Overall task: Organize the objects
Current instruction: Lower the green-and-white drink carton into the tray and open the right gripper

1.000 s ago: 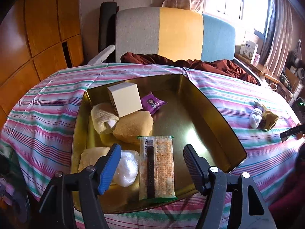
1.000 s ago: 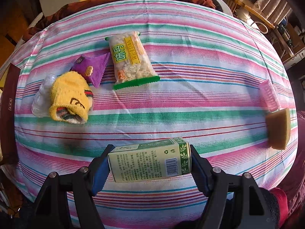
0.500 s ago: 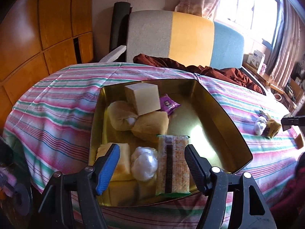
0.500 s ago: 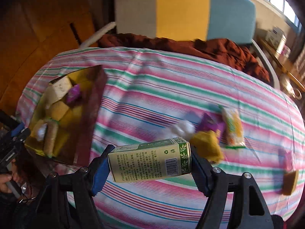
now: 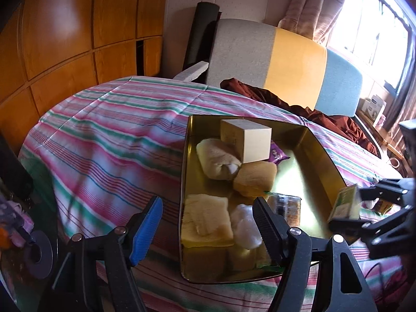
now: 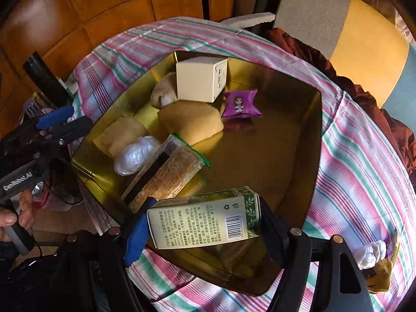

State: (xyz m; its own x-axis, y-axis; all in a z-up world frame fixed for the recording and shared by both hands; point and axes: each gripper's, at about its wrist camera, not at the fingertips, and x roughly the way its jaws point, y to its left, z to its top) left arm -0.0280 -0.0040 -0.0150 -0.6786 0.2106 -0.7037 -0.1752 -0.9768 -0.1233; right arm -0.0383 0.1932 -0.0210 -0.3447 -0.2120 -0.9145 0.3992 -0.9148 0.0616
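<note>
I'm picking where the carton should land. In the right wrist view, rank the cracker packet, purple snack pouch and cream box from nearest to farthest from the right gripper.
1. Cracker packet: just beyond the right gripper and its green carton, left of centre in the gold tray.
2. Purple snack pouch: mid-tray, farther back.
3. Cream box: against the tray's far wall.

In the gold tin [image 6: 316,119] there are seven things: one cream box [image 6: 200,78], one purple sachet [image 6: 240,104], one clear plastic ball [image 6: 135,154], one long cracker pack [image 6: 166,171], and three soft yellow-beige pieces, that is one rolled cloth [image 5: 217,158] and two sponges [image 5: 256,179] [image 5: 206,219]. One green carton [image 6: 205,219] is between the pads of one gripper [image 6: 200,230], and two grippers are in view in all, the other one [image 5: 208,223] having nothing between its pads. Outside the tin on the striped cloth [image 6: 364,171] lies one small heap [image 6: 377,257]; its pieces I cannot count.
</note>
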